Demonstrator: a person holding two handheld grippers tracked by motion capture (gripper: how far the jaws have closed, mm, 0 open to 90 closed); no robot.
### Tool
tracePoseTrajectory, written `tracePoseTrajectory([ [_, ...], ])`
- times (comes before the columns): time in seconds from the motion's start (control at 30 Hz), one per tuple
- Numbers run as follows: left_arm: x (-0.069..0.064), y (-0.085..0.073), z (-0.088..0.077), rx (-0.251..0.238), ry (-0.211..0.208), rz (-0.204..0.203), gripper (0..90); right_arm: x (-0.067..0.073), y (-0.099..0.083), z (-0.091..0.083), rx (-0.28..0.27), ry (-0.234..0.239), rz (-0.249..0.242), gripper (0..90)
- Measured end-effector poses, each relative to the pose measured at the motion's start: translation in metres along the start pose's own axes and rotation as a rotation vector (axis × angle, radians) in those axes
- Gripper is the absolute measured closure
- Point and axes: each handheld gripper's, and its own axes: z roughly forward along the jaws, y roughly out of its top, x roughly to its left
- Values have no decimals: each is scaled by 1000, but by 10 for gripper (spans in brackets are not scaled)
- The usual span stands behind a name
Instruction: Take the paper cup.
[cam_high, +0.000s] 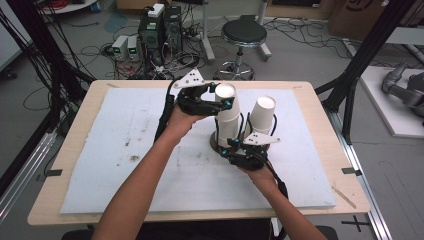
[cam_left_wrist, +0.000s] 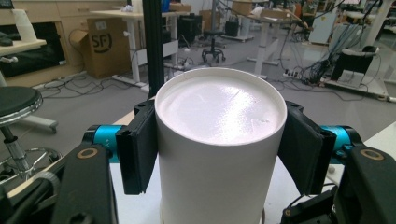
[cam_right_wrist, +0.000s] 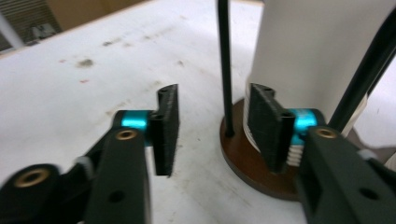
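your left gripper (cam_high: 220, 97) is pinching the top paper cup (cam_high: 226, 102) of the upside-down stack, one pad on each side just under its closed bottom. in the left gripper view those pads (cam_left_wrist: 137, 149) press flat on the cup's (cam_left_wrist: 219, 140) white wall, a hold that would let it come straight up without tipping. the stack (cam_high: 225, 127) stands on the round brown base (cam_high: 216, 145) of a wire cup rack, near the middle of the white mat (cam_high: 125, 150). a second cup (cam_high: 262, 115) sits tilted on the rack just to the right.

your right gripper (cam_high: 239, 150) waits low at the foot of the stack, jaws spread and closed on nothing. in the right gripper view one pad (cam_right_wrist: 266, 123) lies over the base (cam_right_wrist: 243, 163) beside the lowest cup rims, the other stands over bare mat. that looks like a place to steady the rack while the top cup lifts free.
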Motion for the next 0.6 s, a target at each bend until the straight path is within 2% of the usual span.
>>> tracePoseTrajectory([
  [0.03,-1,3,-4,-3,-2,1,347,0,0,0,0,0,0,530],
  [0.1,-3,10,-16,-18,0,-1,347,1,4,-10,-26,27,-29,443],
  [0.2,-4,14,-25,-26,3,-2,347,-1,6,-17,-44,35,-39,401],
  [0.3,-8,17,-38,-27,4,6,349,-6,8,-27,-59,84,-39,324],
  [0.4,-13,14,-50,-11,0,17,349,-8,7,-29,-59,107,-53,312],
  [0.5,-15,7,-61,-6,-2,13,350,-8,6,-32,-49,138,-84,281],
  [0.6,-15,-1,-72,6,0,10,349,-8,6,-33,-44,149,-98,266],
])
